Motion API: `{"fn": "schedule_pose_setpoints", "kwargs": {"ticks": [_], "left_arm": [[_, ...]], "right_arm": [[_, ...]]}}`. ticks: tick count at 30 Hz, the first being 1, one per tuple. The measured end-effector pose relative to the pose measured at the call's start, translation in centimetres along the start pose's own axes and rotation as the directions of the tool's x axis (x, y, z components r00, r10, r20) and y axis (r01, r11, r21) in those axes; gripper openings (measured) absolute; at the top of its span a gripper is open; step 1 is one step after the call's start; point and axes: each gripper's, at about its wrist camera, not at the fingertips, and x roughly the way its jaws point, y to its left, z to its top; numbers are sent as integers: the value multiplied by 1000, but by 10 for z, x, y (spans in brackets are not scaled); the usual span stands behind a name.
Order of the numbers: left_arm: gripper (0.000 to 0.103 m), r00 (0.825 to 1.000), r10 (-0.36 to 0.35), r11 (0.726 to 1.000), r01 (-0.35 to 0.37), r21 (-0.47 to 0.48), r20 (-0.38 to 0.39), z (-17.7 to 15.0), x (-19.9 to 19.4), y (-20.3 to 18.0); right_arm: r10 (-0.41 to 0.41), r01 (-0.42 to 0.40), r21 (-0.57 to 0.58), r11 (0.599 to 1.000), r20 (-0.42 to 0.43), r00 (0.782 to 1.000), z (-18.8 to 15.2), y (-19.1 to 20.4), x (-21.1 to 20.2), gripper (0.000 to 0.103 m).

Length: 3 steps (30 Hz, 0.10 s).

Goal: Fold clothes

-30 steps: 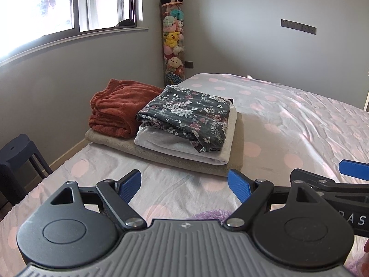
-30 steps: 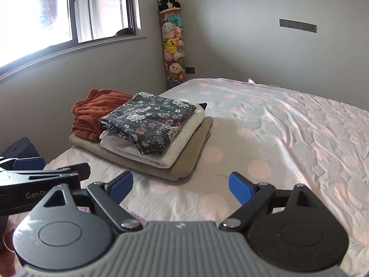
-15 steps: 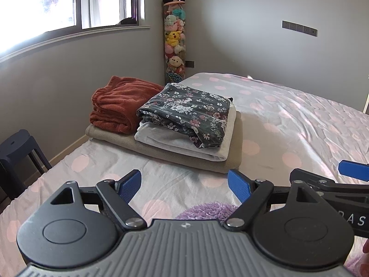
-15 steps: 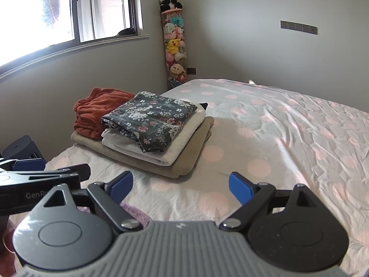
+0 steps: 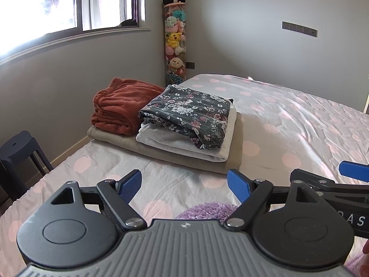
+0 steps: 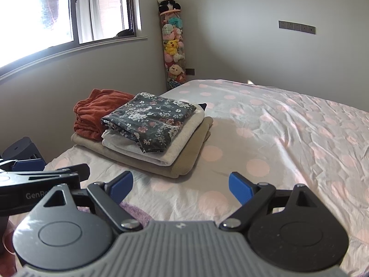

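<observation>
A stack of folded clothes sits on the bed near the wall: a dark floral piece (image 5: 189, 112) (image 6: 150, 118) on a white one (image 5: 184, 143) (image 6: 175, 143), a rust-red fleece (image 5: 120, 106) (image 6: 96, 113) beside them, all on a beige blanket (image 5: 175, 157) (image 6: 161, 164). A fuzzy purple garment (image 5: 205, 210) (image 6: 136, 212) lies just below both grippers, mostly hidden by them. My left gripper (image 5: 184, 185) is open and holds nothing. My right gripper (image 6: 180, 184) is open too, with only bedsheet between its fingers.
The bed (image 5: 299, 124) (image 6: 288, 133) has a pale sheet with pink dots and wide bare room to the right. A dark stool (image 5: 18, 147) (image 6: 20, 147) stands at the left bedside. A tall tube of plush toys (image 5: 175, 39) (image 6: 173, 41) fills the corner.
Both views have tilted slightly, so the stack sits a little higher in frame and more of the purple garment shows under the grippers. The jaws have not changed.
</observation>
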Motion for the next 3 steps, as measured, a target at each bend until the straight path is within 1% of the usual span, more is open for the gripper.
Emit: {"fn": "schedule_pose_setpoints", "kwargs": {"ticks": [3], "left_arm": [[81, 1000, 0, 1000, 0, 1, 5, -1, 0, 1]], "right_arm": [[1, -1, -2, 1000, -4, 1000, 0, 1, 0, 91]]}}
